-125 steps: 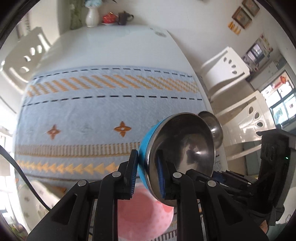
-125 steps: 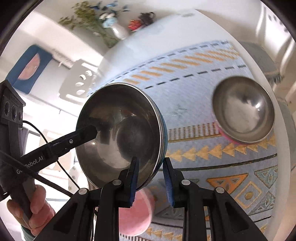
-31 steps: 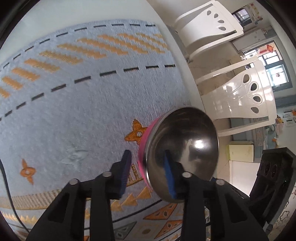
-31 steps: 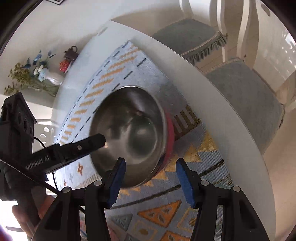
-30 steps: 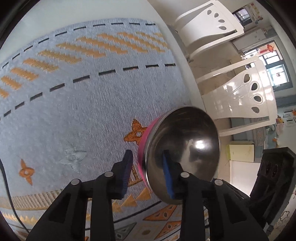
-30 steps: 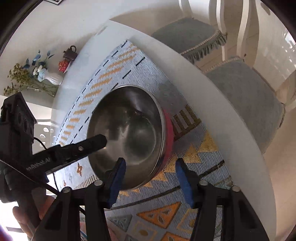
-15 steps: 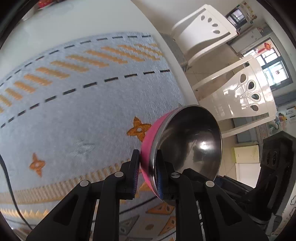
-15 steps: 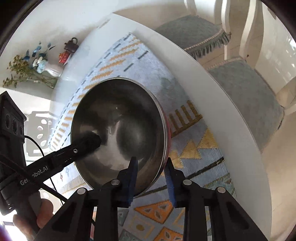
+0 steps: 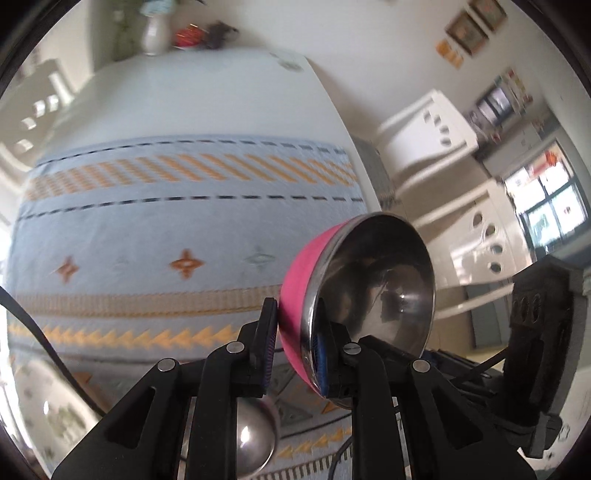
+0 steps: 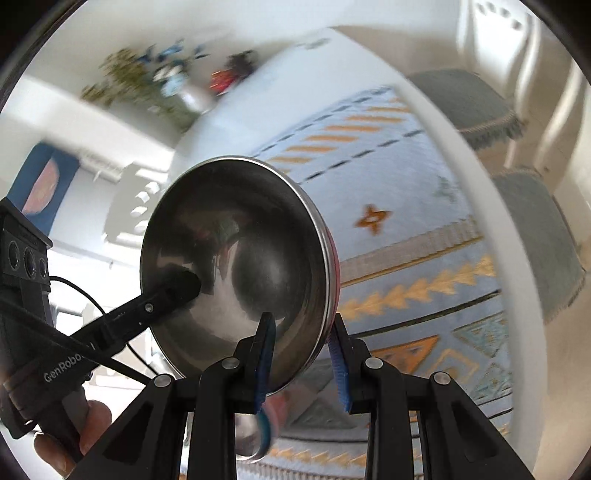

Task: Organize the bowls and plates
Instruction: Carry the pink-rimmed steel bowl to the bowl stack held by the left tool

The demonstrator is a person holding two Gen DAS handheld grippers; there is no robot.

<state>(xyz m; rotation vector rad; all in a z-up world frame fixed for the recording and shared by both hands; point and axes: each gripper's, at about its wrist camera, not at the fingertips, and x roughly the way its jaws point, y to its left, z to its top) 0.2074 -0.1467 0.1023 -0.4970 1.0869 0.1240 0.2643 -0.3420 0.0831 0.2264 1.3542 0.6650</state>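
- I am holding the pink bowl (image 9: 354, 295) up off the table (image 9: 207, 96), tipped on edge so its steel inside is facing right and its pink outside is facing left.
- My left gripper (image 9: 293, 343) is clamping the bowl's near rim: one finger is pressing the pink outer wall, the other is sitting inside against the steel.
- My right gripper (image 10: 301, 354) is reaching in from the opposite side and straddling the same rim, one blue pad inside the bowl (image 10: 236, 258), the other on the pink outer edge. The pads are lying right at the wall; whether they are pressing or only touching, I cannot tell.
- In the right wrist view my left gripper is showing as a black arm slanting up from the lower left, its tip resting on the inner steel, and my left hand (image 10: 74, 439) is wrapping its handle at the bottom left.
- In the left wrist view the right gripper's black body is sitting at the lower right, close behind the bowl.
- The patterned blue cloth (image 9: 166, 229) is spreading under the bowl and out to the far side.
- A second steel bowl (image 9: 255, 439) is lying low and near, beneath my left gripper; motion is blurring it.
- A white vase (image 9: 155, 33) is standing at the table's far edge, and white chairs (image 9: 424, 136) are standing off to the right.
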